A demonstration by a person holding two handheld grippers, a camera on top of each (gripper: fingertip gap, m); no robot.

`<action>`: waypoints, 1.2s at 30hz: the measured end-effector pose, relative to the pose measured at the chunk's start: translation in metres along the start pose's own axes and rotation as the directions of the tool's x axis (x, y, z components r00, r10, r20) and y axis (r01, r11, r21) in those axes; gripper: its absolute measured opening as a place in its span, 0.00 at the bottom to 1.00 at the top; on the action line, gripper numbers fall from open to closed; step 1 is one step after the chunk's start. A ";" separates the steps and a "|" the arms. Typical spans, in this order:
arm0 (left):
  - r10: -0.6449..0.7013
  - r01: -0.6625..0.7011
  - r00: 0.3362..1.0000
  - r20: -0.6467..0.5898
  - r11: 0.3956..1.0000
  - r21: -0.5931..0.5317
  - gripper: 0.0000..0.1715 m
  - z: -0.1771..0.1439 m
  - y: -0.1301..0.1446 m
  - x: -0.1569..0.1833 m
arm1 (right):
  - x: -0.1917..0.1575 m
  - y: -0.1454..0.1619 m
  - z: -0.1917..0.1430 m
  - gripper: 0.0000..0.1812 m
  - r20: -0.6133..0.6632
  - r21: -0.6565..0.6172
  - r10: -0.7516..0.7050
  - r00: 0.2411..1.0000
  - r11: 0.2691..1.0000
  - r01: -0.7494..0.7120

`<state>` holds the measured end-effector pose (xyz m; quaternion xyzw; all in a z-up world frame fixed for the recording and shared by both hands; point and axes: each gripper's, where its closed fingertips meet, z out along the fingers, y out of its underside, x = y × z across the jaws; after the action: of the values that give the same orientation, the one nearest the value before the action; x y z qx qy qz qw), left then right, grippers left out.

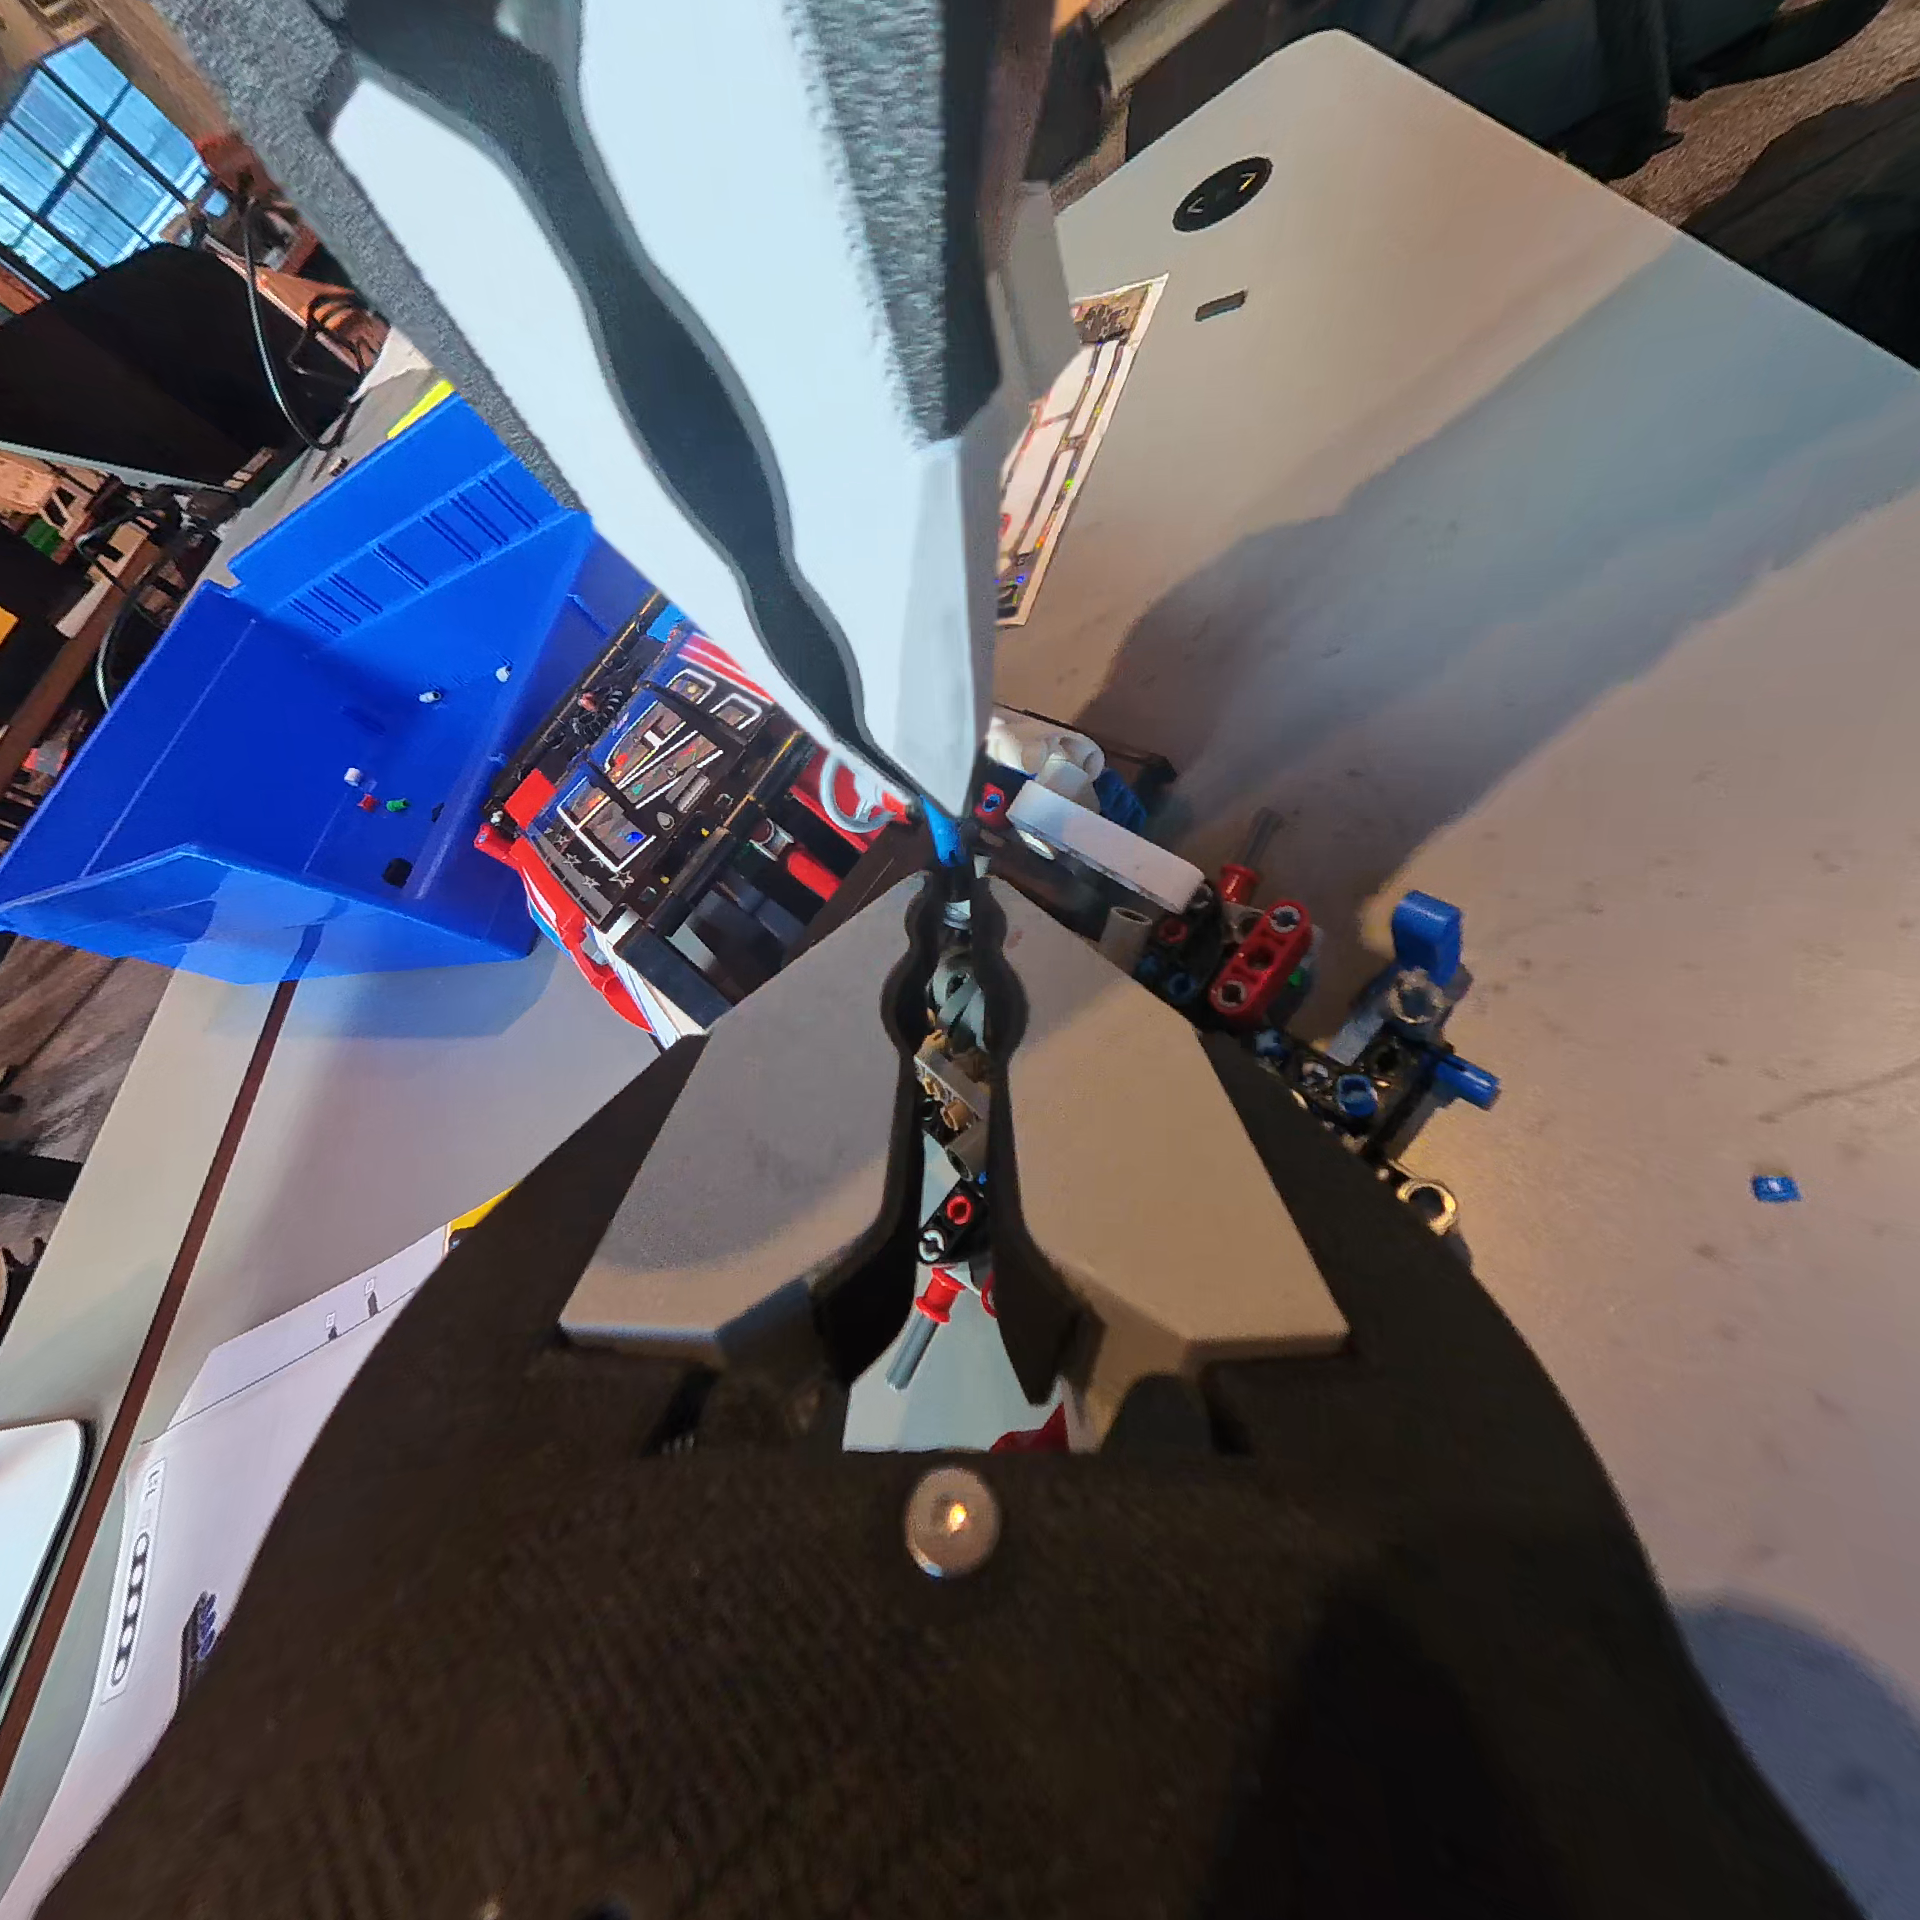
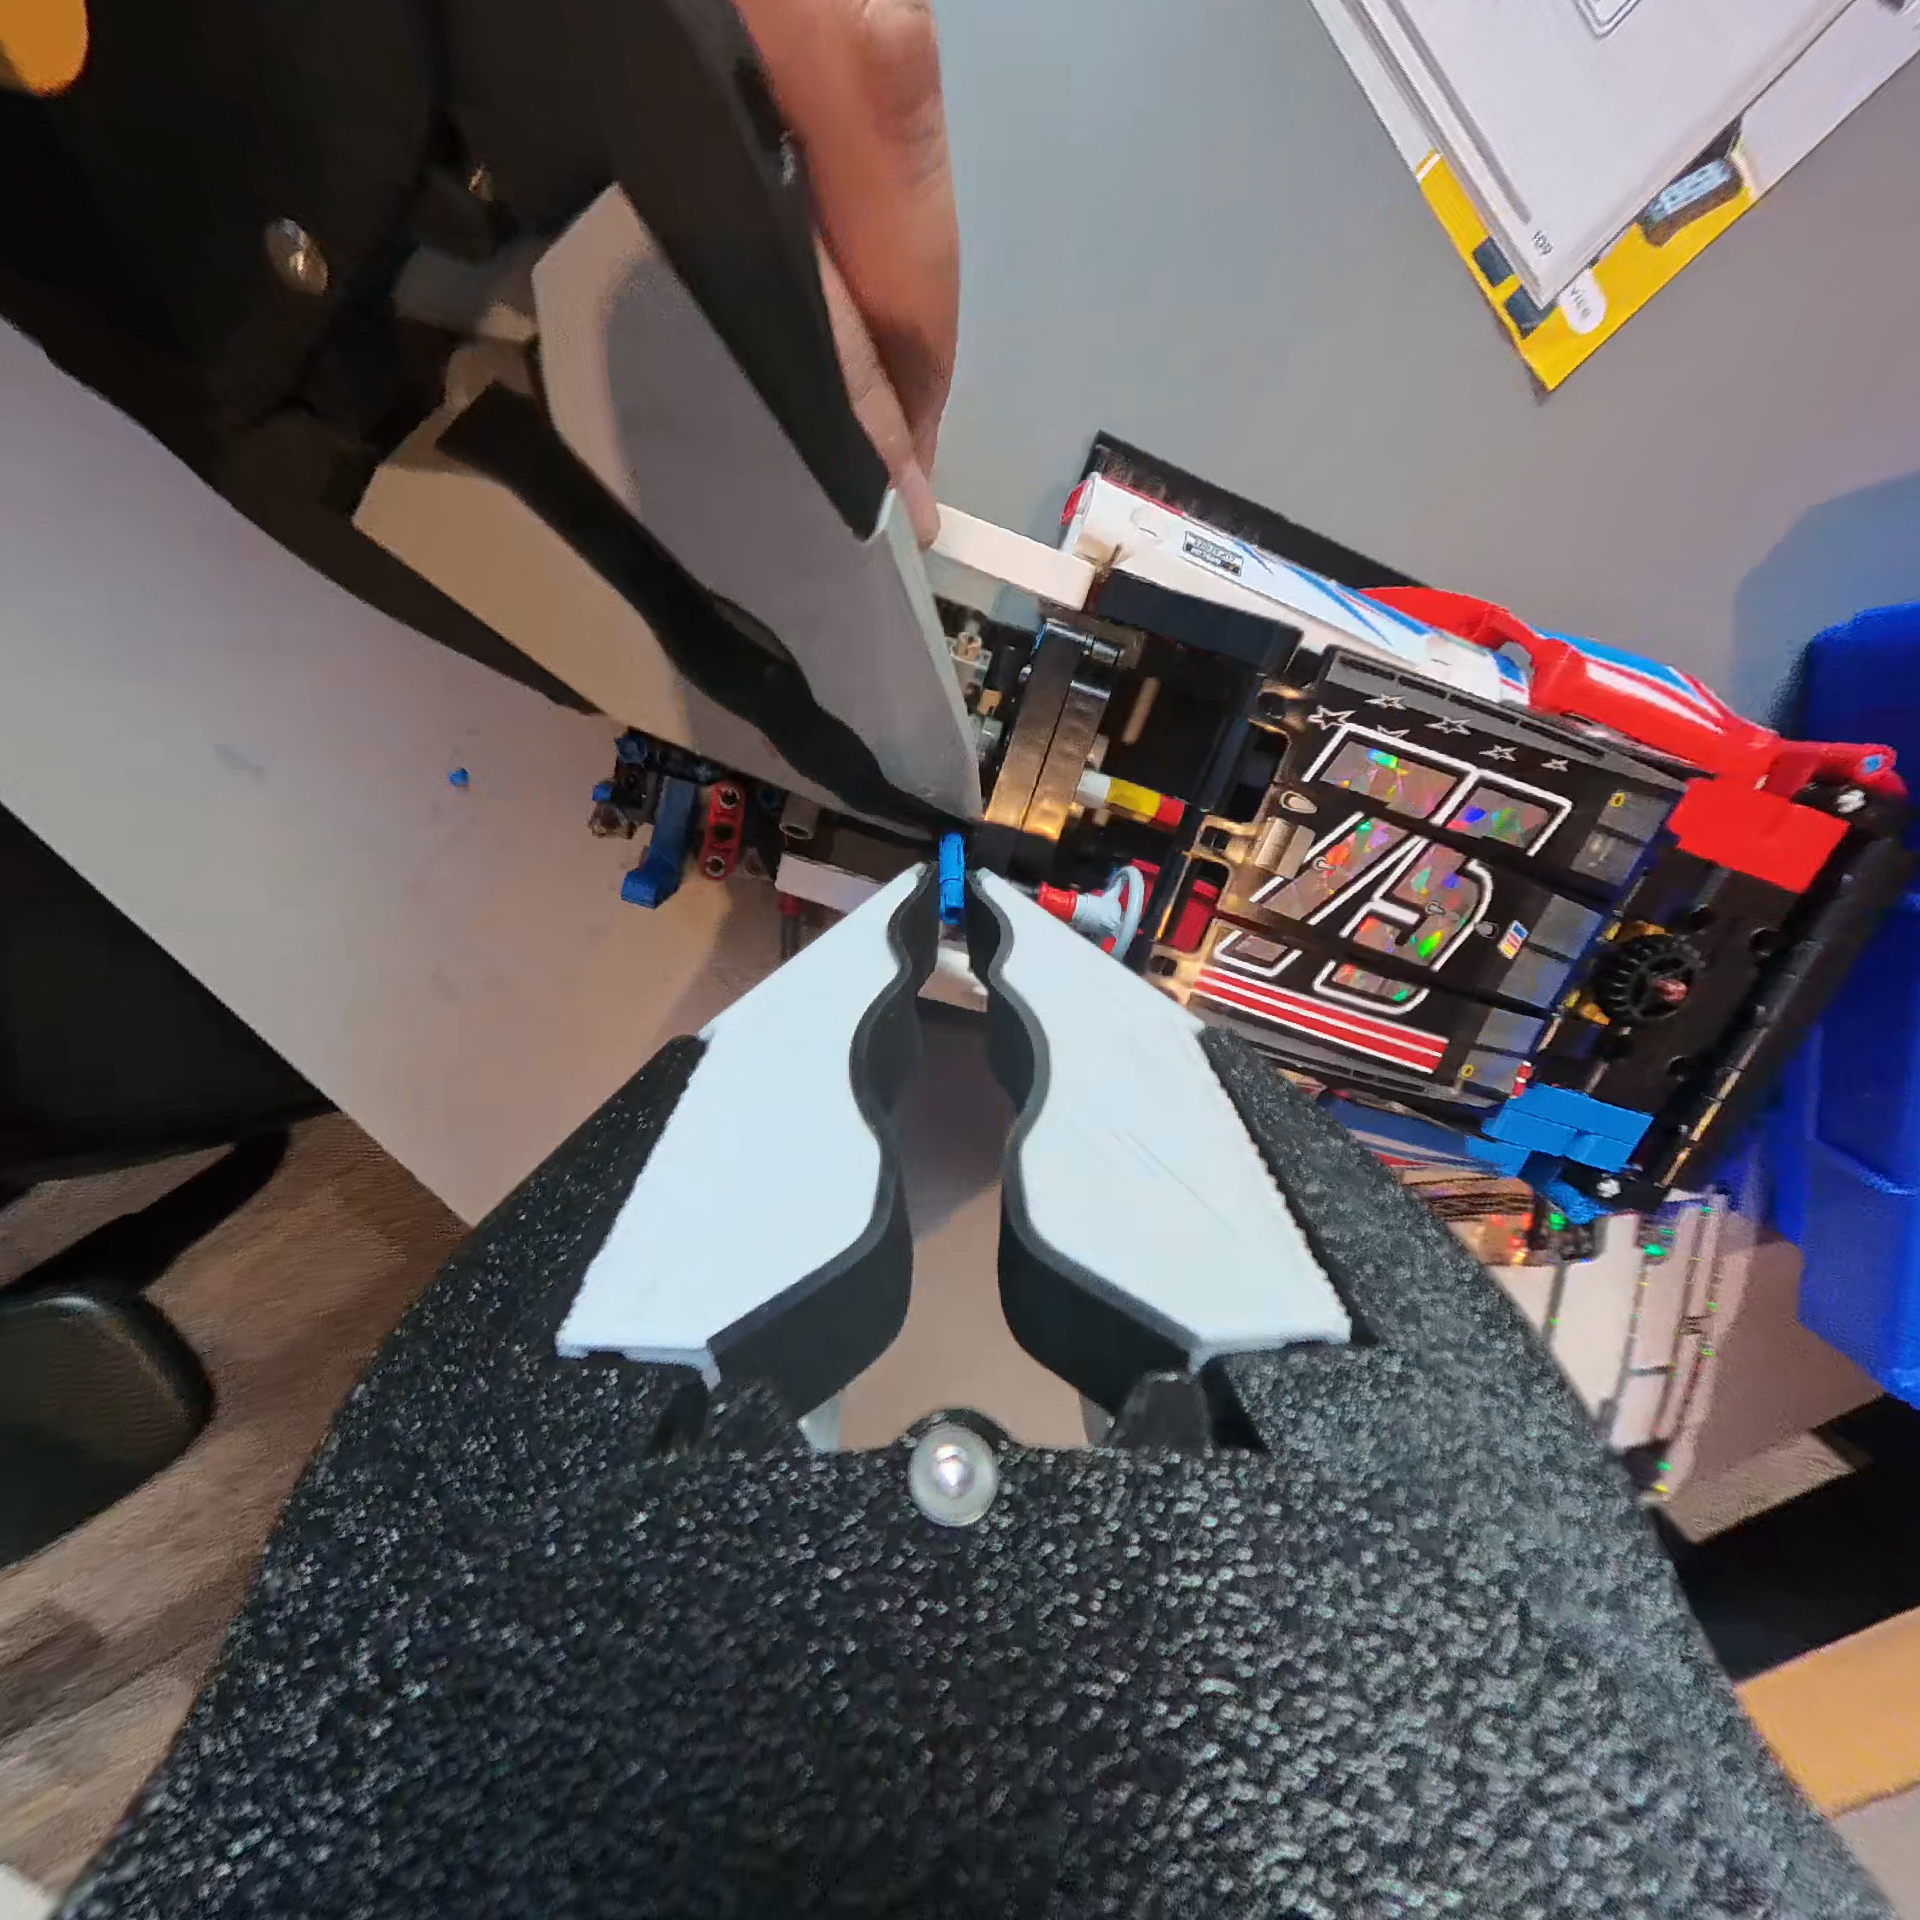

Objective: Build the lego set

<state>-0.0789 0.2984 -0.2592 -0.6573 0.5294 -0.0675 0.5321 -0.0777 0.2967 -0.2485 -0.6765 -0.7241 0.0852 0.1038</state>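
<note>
Right tool (image 2: 952, 883) pinches small blue pin (image 2: 951, 878) tip-to-tip w/ left tool (image 1: 951, 883), whose jaws sit narrow over the lego car (image 2: 1403, 883) chassis on the tabletop (image 1: 1558, 727).

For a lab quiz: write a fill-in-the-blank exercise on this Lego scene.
1. The right claw pinches a small ____ pin.
2. The storage bin beside the Lego car is ____.
3. The left claw meets the right claw tip to ____.
4. The booklet has a ____ edge.

Missing words: blue; blue; tip; yellow
</note>
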 end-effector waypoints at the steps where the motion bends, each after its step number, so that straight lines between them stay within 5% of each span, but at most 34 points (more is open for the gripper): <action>1: -0.002 0.002 1.000 -0.002 1.000 0.000 0.02 0.000 0.000 0.000 | 0.000 -0.003 0.000 0.02 0.023 0.001 0.025 0.999 1.000 -0.025; 8: -0.007 0.007 1.000 0.001 1.000 0.013 0.00 0.000 -0.002 0.002 | -0.001 -0.007 0.003 0.02 -0.009 0.003 0.006 1.000 1.000 -0.006; 12: -0.012 0.013 1.000 -0.014 1.000 0.021 0.00 -0.001 -0.003 0.003 | 0.003 -0.005 -0.005 0.02 -0.059 0.207 0.098 0.993 0.975 -0.084; 18: 0.004 -0.004 1.000 0.001 1.000 0.031 0.00 -0.002 -0.006 0.006 | -0.005 0.000 -0.024 0.02 0.084 0.612 0.309 0.947 0.734 -0.294; 23: -0.058 0.058 0.998 -0.005 0.996 0.062 0.03 -0.008 -0.014 0.000 | -0.013 0.001 -0.030 0.02 0.244 0.735 0.349 0.905 0.543 -0.407; 29: -0.027 0.027 1.000 -0.003 0.995 0.095 0.04 -0.011 -0.029 0.006 | -0.018 -0.005 -0.031 0.02 0.331 0.766 0.337 0.881 0.449 -0.460; 36: 0.025 -0.031 0.998 0.054 0.994 0.105 0.01 -0.012 -0.032 0.003 | -0.019 -0.008 -0.028 0.02 0.340 0.773 0.343 0.876 0.429 -0.468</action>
<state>-0.0659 0.2846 -0.2303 -0.6222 0.5202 -0.0708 0.5807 -0.0764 0.2765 -0.2199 -0.6892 -0.4135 0.4868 0.3422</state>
